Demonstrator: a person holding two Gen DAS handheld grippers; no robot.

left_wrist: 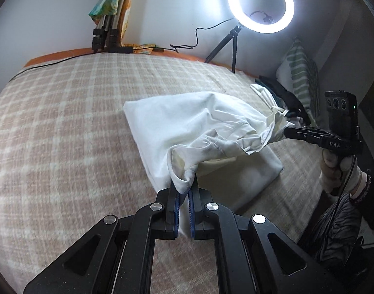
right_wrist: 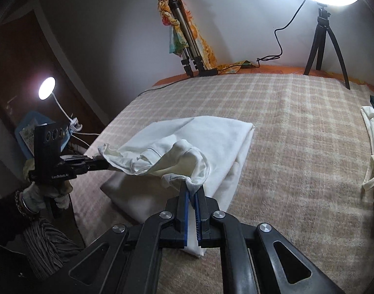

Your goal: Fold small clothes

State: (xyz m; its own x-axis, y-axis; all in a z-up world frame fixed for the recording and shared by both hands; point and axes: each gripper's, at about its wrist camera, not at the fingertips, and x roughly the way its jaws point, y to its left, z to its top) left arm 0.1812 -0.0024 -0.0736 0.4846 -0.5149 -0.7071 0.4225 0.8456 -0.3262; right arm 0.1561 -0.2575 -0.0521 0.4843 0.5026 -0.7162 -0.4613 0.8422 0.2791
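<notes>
Blanket (left_wrist: 64,127): checked pink and cream, covering the whole bed, and it's the landmark for everything here.
White garment (left_wrist: 199,122): out in the middle of the blanket, lower layer flat on the checks, upper layer lifted and strung between the two grippers!
Ring light (left_wrist: 260,3): lit, on a black tripod at the blanket's far edge, by the wall.
Folded tripod (right_wrist: 189,41): leaning on the wall beyond the blanket's far edge, patterned cloth draped over it.
Clothes pile (left_wrist: 272,93): white and dark pieces heaped loose at the blanket's side edge, near the ring light's tripod; no basket or box around them.
Left gripper (left_wrist: 184,188): jaws pinched tight on a bunched corner of the white garment, raised just above the blanket.
Right gripper (right_wrist: 192,188): same story, jaws clamped on the other corner, fabric gathered between the blue pads.
Writing, right gripper body: "DAS" in pale letters, seen from the left wrist.
Writing, left gripper body: partly blurred, ending "Robot.AI", seen from the right wrist.
</notes>
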